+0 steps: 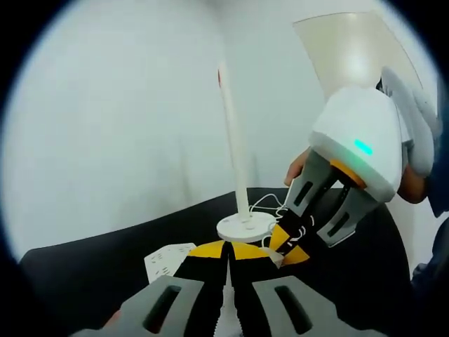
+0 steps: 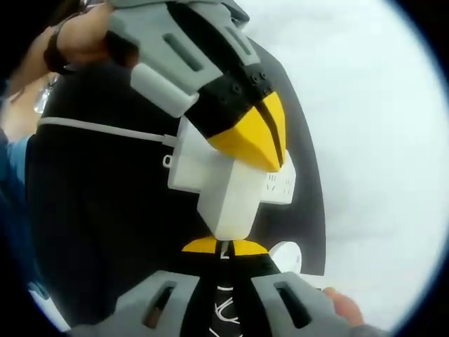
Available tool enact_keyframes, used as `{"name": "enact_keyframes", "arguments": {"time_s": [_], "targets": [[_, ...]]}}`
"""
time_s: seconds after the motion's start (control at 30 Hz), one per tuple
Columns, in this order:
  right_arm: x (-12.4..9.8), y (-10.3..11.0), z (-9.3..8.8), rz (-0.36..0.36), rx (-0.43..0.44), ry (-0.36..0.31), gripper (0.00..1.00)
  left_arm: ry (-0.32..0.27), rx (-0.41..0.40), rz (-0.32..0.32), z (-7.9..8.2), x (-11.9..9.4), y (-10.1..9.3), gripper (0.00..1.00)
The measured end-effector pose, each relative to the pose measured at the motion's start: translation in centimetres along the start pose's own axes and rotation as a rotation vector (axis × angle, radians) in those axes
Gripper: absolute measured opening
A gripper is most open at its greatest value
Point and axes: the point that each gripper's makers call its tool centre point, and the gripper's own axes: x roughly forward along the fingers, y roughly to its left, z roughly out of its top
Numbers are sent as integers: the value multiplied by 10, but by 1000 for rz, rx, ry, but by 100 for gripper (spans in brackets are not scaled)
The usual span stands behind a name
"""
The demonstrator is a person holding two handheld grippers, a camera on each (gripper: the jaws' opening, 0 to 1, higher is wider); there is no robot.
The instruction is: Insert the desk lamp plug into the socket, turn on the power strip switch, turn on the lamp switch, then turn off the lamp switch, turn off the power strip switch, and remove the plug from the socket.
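On the black table (image 1: 84, 277) stands the white lamp (image 1: 235, 140), and just beside its round foot lies the white power strip (image 2: 277, 184). A chunky white plug (image 2: 228, 207) sits at the strip, and I think it is in a socket or almost in. I can't tell if it is going in or coming out.

To do this step well, I want the strip to stay flat and not slide. My left gripper (image 2: 256, 140) comes down from above with its yellow tips squeezed together, and they touch the white part next to the plug. I would let it press there, softly. My right gripper (image 2: 224, 247) has its tips right at the near end of the plug. I can't tell if they pinch it or just sit against it. I would move the plug straight along the holes, no twisting, no tipping, and not fast. The thin white cord (image 2: 105, 130) should stay loose so it does not tug.

The plug looks smooth, hard and boxy, with flat sides. It could slip if held only at the very end
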Motion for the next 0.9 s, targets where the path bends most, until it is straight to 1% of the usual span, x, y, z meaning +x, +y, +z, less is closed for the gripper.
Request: {"name": "enact_keyframes", "arguments": {"time_s": [0.27,0.33,0.43,0.5,0.6,0.9], "targets": [[-1,0,1,-1,1,-3,7,-5,-1,-2,0,-1,1,0],[-2,0,2,2,-2,-6,7,2,24,14,-1,-1,4,0],[-2,0,3,-4,-9,2,7,-1,34,18,0,-1,4,0],[-2,-1,3,-4,-10,4,7,-6,20,25,0,-2,4,0],[-2,-1,3,-5,-14,5,7,-14,2,15,0,-2,4,0],[-1,-2,3,-6,-17,10,7,-9,0,3,0,-1,3,0]]}}
